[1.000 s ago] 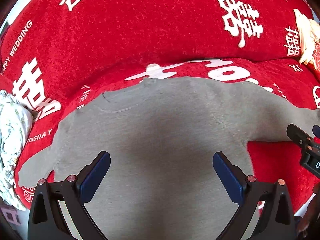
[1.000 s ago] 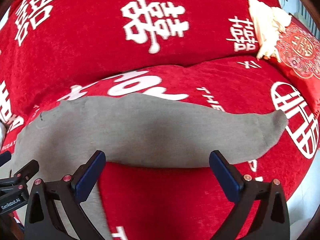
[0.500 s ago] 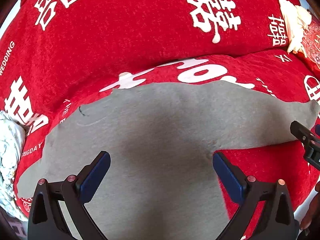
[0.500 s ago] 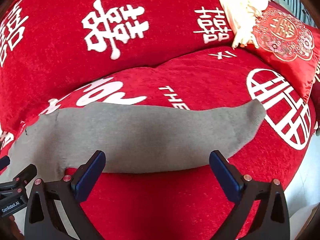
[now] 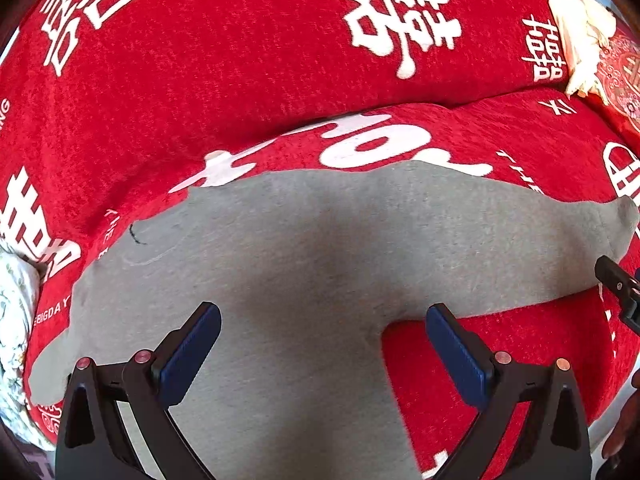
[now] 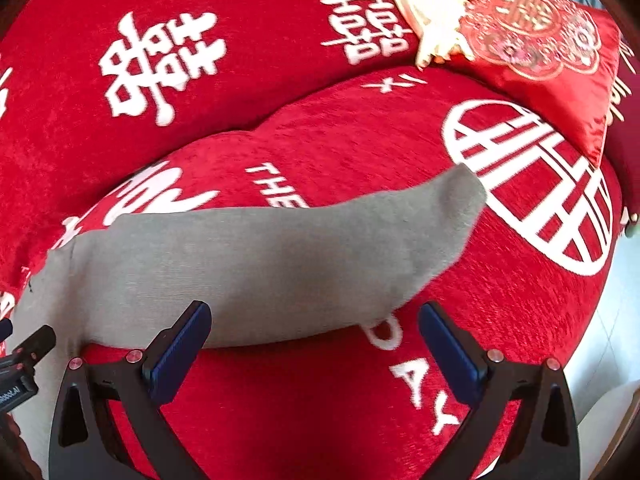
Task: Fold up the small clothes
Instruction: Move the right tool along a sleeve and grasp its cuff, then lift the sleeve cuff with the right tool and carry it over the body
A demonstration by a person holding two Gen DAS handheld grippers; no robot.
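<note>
Floral bundle [image 5: 14, 320]: a white patterned cloth at the far left edge, just beside the garment's left sleeve.
Left hand-held gripper [image 5: 320, 352]: jaws spread wide with nothing between them, poised over the body of the garment.
Grey garment [image 5: 320, 272]: a small long-sleeved top spread flat on the red sofa cover [image 5: 240, 80], neckline on the far side, sleeves out to left and right.
Right hand-held gripper [image 6: 316, 348]: jaws wide apart and empty, near the lower edge of the right sleeve [image 6: 280, 264].
Step in hand: likely the first sleeve fold. Pinch the sleeve close to its cuff, catching both layers, and carry it inward across the chest while the left pins the body flat.
Cushion [image 6: 536, 40]: embroidered red, far right.
Writing: "THE", "BIGDAY" and double-happiness characters on the cover; the gripper label is only partly legible.
</note>
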